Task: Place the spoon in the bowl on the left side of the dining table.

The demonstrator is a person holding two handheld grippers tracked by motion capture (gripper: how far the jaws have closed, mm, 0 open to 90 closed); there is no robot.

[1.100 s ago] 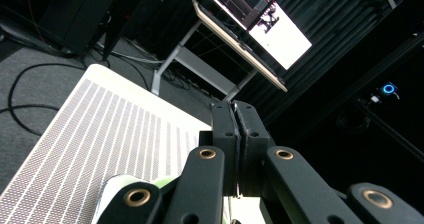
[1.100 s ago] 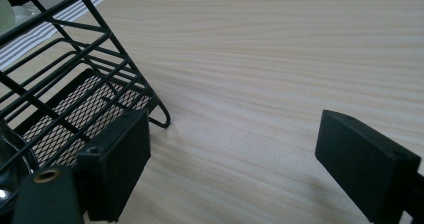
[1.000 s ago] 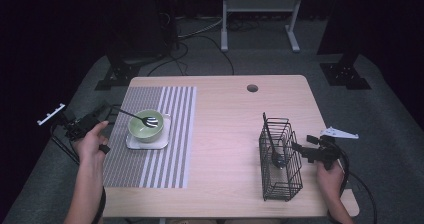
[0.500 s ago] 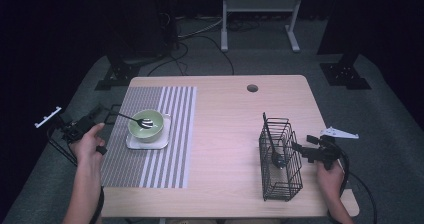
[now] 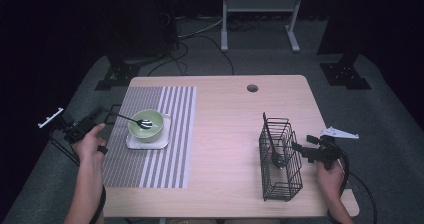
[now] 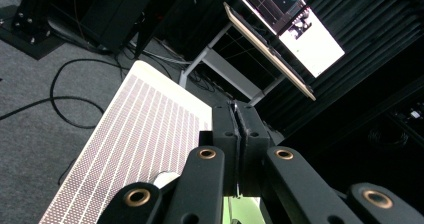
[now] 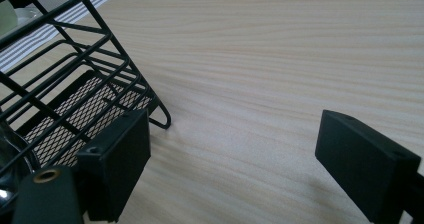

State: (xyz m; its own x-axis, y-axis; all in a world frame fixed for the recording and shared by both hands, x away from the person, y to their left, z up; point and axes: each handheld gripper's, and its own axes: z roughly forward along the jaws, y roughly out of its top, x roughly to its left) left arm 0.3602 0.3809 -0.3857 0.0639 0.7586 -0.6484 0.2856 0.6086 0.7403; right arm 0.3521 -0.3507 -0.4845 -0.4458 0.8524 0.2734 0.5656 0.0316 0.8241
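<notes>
As the left gripper (image 5: pixel 102 116), jaws pressed shut on the spoon (image 5: pixel 134 120) handle, has drawn outward from the green bowl (image 5: pixel 146 125), the wide-open, empty right gripper (image 5: pixel 300 148) waits beside the wire basket (image 5: pixel 280 156), suggesting a transfer.

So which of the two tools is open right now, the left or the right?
The right tool, beside the wire basket: its jaws stand wide apart over bare table. The left tool has its jaws pressed together, a thin utensil handle running from it into the green bowl.
</notes>
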